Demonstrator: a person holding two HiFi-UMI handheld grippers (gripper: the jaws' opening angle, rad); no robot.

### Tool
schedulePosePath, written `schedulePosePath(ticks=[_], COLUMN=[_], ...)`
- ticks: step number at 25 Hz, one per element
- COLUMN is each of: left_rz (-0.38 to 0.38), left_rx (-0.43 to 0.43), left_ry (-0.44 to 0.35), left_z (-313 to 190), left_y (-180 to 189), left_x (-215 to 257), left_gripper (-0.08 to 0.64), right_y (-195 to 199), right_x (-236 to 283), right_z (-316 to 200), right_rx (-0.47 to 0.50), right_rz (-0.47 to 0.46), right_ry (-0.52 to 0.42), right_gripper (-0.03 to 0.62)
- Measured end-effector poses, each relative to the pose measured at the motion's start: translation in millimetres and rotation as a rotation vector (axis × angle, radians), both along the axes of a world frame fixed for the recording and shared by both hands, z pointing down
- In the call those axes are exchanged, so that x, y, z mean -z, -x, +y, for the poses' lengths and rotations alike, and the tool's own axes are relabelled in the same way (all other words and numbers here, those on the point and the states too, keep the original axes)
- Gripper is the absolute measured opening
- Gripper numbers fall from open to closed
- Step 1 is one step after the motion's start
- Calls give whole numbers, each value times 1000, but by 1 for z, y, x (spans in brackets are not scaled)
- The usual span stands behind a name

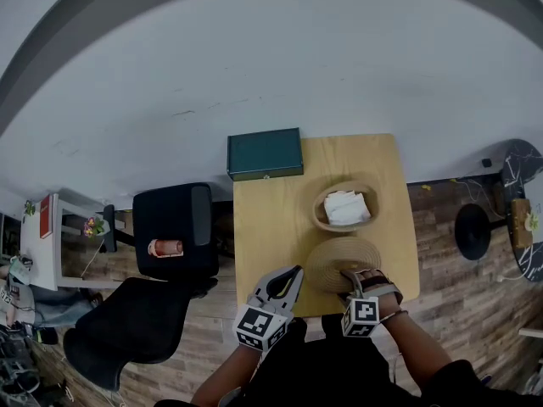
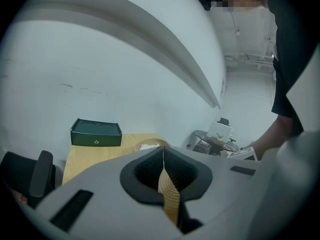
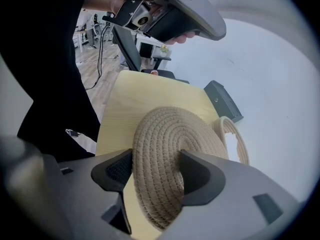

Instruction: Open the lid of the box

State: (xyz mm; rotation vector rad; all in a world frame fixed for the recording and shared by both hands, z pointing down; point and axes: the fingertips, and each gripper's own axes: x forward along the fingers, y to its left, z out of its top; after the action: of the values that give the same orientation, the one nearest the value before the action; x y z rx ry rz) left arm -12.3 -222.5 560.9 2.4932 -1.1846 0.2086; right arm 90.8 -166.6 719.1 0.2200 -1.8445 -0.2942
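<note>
You face a plain white wall [image 1: 297, 58]. Wood-plank floor [image 1: 450, 227] runs round your light wooden counter [image 1: 267, 227]. Black chairs [image 1: 174, 227] sit left, a white table [image 1: 38, 248] farther left, a dark round table [image 1: 522, 193] far right.

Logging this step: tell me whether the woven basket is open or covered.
Open. The woven basket has a bare rim with white contents showing. Its lid is off, beside it, clamped in the right gripper.

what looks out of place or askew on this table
The woven lid is off its basket and lies near the front edge of the table, clamped in the right gripper. In the right gripper view it sits tilted and looks squeezed between the jaws. Nothing is spilled.
</note>
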Motion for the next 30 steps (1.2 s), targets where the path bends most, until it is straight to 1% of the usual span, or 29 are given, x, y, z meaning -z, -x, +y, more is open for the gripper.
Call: schedulePosePath(ticks=[4,10,14,22,24,27,30], left_rz=[-3,-3,-2,2,3,3,8], left_rx=[0,3,8,-2,-1,2,4], left_ry=[18,30,36,41,40,39,39], left_z=[2,4,6,7,7,5,3], left_y=[-1,-4,-4,-9,-9,-8,-8], left_x=[-6,-11,-12,-13,-12,-11,-10], left_gripper=[21,20,21,21,21,21,21], right_y=[-5,-8,-10,-11,-8,2,17], right_x=[-20,-41,-47,-49,-43,-26,-3], right_z=[-3,-7,-4,-3,-1,-7,-17], right_rx=[-2,-11,-35,-73,-82,-107,-132], right_rz=[12,22,6,-28,-51,-104,-162], right_ry=[10,52,110,195,203,183,149], right_gripper=[311,311,311,322,326,328,303])
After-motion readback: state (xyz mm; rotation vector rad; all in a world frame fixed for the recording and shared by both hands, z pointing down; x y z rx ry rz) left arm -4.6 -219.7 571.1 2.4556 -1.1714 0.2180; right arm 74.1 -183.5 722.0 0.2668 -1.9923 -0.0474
